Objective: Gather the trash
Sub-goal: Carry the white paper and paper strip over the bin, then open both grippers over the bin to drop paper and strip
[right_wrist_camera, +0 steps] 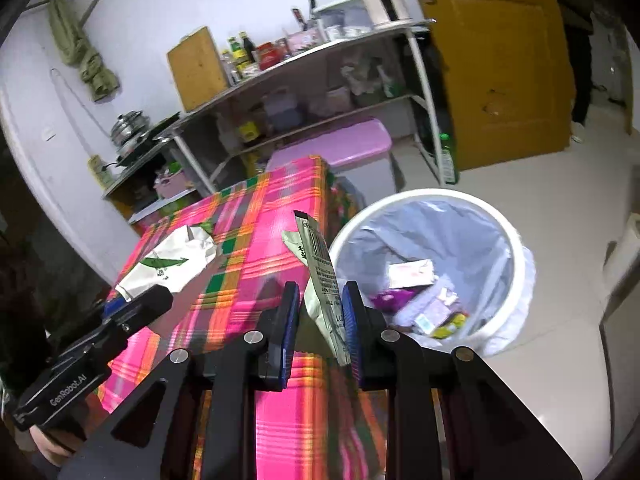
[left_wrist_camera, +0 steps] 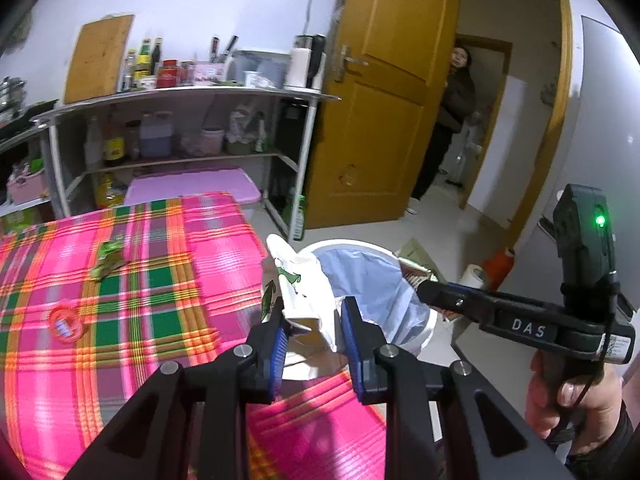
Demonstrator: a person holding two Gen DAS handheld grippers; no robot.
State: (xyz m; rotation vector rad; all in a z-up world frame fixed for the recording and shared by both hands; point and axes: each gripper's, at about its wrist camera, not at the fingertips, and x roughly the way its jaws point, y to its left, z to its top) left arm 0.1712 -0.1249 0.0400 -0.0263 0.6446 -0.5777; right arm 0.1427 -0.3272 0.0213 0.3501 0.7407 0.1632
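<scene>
My left gripper holds a crumpled white paper bag with green print at the table's right edge, beside the bin; the bag also shows in the right wrist view. My right gripper has a thin silvery-green wrapper standing between its fingers, against the right pad, with a gap to the left pad. The white trash bin with a blue liner stands on the floor right of the table and holds several pieces of trash; it also shows in the left wrist view. A green wrapper and an orange round lid lie on the tablecloth.
The table has a pink plaid cloth. A metal shelf rack with bottles and jars stands behind it, with a purple-lidded box below. A yellow door is open; a person stands in the doorway.
</scene>
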